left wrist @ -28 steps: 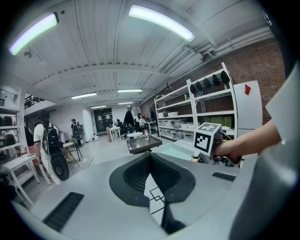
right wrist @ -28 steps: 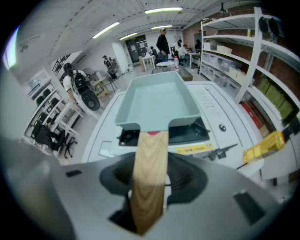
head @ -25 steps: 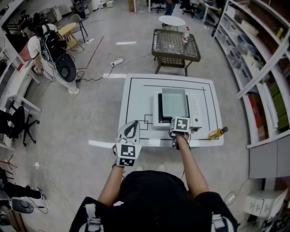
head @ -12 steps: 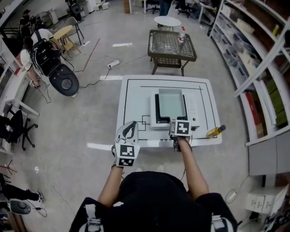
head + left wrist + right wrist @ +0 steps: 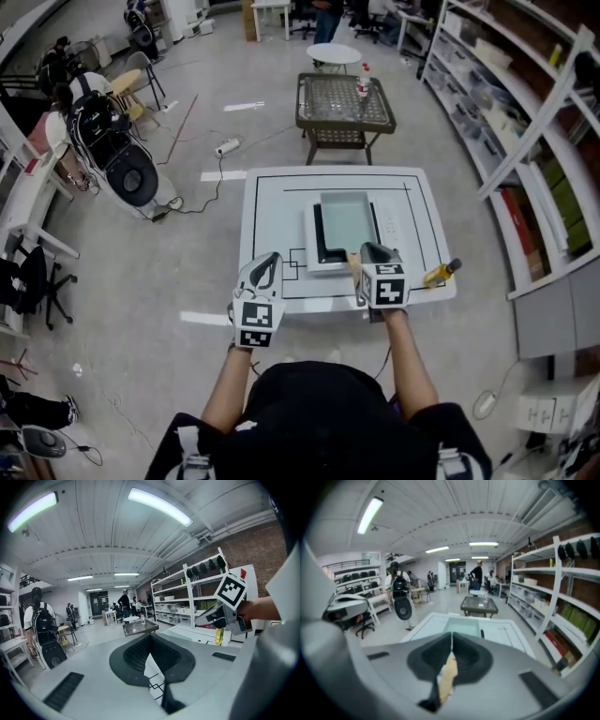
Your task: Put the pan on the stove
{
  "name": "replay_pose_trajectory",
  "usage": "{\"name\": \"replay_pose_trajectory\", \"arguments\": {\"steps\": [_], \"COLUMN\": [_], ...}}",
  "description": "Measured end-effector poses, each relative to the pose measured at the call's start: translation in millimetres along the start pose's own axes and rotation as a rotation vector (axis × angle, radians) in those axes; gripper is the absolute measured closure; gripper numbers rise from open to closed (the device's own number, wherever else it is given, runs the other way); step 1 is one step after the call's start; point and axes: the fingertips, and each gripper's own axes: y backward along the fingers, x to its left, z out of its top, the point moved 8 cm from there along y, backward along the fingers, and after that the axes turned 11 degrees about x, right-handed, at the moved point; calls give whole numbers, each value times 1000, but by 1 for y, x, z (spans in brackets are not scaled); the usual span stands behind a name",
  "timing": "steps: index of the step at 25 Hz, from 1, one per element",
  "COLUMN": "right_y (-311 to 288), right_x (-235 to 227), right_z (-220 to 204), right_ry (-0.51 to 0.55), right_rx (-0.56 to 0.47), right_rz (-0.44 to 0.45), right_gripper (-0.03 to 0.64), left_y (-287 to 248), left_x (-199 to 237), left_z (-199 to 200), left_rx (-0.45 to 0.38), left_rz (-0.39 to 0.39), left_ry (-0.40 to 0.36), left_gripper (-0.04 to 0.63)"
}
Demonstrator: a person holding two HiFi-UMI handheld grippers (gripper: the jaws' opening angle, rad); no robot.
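A rectangular grey-green pan (image 5: 345, 220) with a tan wooden handle (image 5: 353, 265) rests on the white stove (image 5: 392, 228) in the middle of the white table (image 5: 262, 202). My right gripper (image 5: 371, 253) hangs above the handle, near the table's front edge. Its jaws have just been closing and are shut, with nothing between them. In the right gripper view the handle (image 5: 446, 679) shows below the shut jaws and the pan (image 5: 464, 626) beyond them. My left gripper (image 5: 269, 262) hovers shut over the table's front left, holding nothing.
A yellow and black tool (image 5: 441, 273) lies at the table's right front corner. Beyond the table stands a wicker coffee table (image 5: 343, 101) with a bottle on it. Shelving (image 5: 525, 159) runs along the right, and people and chairs are at the far left.
My right gripper has risen off the pan's handle at the stove's front. The pan stays on the stove. The left gripper has hardly moved.
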Motion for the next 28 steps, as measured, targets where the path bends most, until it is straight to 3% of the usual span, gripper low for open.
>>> {"name": "replay_pose_trajectory", "arguments": {"steps": [10, 14, 21, 28], "right_y": [54, 67, 69, 65], "right_x": [7, 8, 8, 10], "right_z": [11, 13, 16, 13], "right_ry": [111, 97, 74, 74], "right_rx": [-274, -355, -388, -378], "right_rz": [-74, -68, -41, -30], "right_gripper": [583, 583, 583, 583], "left_y": [3, 4, 4, 7], "left_x": [-2, -3, -1, 0], "left_z": [17, 20, 26, 29], "left_rx": [-39, -49, -77, -77], "left_rz": [-13, -15, -53, -42], "left_ry": [-30, -42, 20, 4], "left_gripper": [571, 571, 571, 571]}}
